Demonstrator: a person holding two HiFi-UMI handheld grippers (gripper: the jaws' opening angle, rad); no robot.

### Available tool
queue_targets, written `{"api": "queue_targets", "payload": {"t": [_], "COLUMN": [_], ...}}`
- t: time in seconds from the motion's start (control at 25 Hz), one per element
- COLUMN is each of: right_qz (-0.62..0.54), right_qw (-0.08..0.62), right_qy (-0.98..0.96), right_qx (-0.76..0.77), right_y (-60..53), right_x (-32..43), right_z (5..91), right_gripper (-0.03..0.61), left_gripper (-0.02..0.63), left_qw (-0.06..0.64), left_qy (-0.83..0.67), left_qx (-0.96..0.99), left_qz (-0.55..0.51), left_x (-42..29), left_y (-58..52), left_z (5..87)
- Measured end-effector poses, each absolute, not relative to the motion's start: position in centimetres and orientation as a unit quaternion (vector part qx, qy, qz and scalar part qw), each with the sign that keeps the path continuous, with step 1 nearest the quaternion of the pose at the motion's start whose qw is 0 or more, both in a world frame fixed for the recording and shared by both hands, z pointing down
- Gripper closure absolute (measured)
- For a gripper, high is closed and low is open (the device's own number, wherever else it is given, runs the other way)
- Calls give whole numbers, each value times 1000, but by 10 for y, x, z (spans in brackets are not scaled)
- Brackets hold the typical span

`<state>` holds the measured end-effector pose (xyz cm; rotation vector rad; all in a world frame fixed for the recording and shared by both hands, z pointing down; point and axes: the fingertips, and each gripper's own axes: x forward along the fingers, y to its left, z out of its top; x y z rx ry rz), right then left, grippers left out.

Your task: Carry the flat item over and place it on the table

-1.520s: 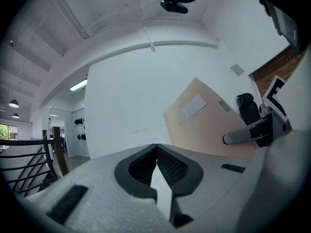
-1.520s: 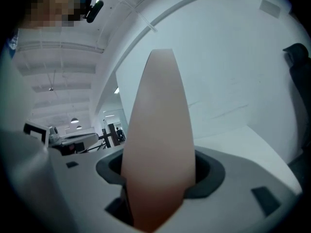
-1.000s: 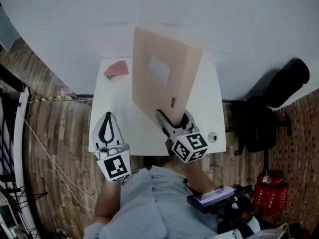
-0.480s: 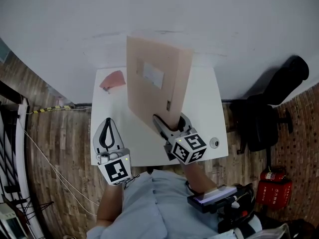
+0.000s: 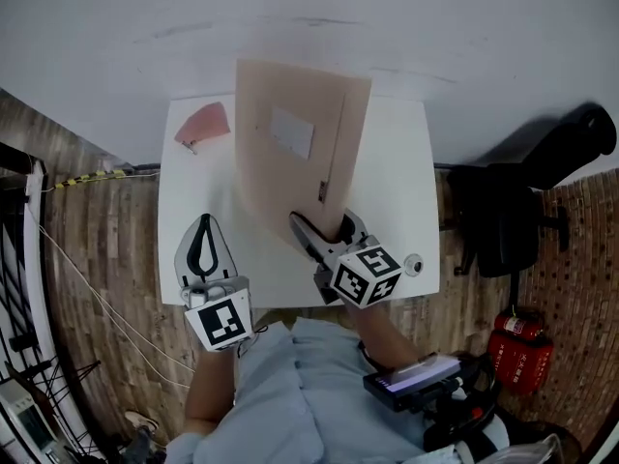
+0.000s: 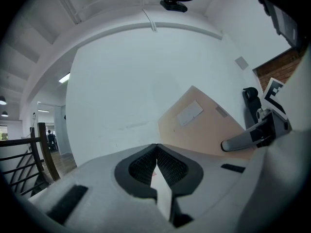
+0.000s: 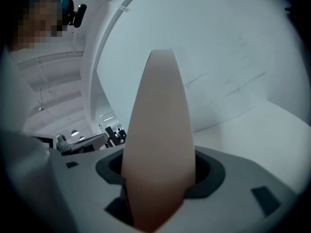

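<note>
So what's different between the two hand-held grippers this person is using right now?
The right hand-held gripper is clamped on the lower edge of the flat beige item, held tilted over the white table; the left hand-held gripper holds nothing. The right one's jaws are spread by the item; the left one's tips meet. Both carry a marker cube and sit at the table's near edge.

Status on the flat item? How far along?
Done: the beige folder is picked up and already over the white table. In hand: the right gripper has its fingers clamped on the folder's lower edge, holding it tilted up, not flat. Left: lay it down and release. The left gripper is shut and empty.
</note>
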<state>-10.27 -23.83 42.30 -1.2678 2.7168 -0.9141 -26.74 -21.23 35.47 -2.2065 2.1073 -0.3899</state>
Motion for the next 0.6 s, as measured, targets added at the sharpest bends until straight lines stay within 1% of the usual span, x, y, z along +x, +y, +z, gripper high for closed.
{"api": "queue_targets", "payload": {"t": [0.24,0.4,0.6], "right_qz": [-367,-436,-500], "right_qw": [-23,-18,-25], "right_qy": [851,828,802], "right_qx": [-375,-353,-327], "right_y": [-234,-235,-245], "right_x": [-98,-91,-80], "right_z": [466,485,499], "right_gripper": [288,288,282], "left_gripper": [604,604,604], "left_qw": [12,-7,-12], "left_qy": [689,691,685], "left_qx": [-710,-706,-711], "left_qz": [-148,-156,-158], "left_x": [-256,-249,-230], "left_y": [-224,-233,-244], "left_z": [379,399,408]}}
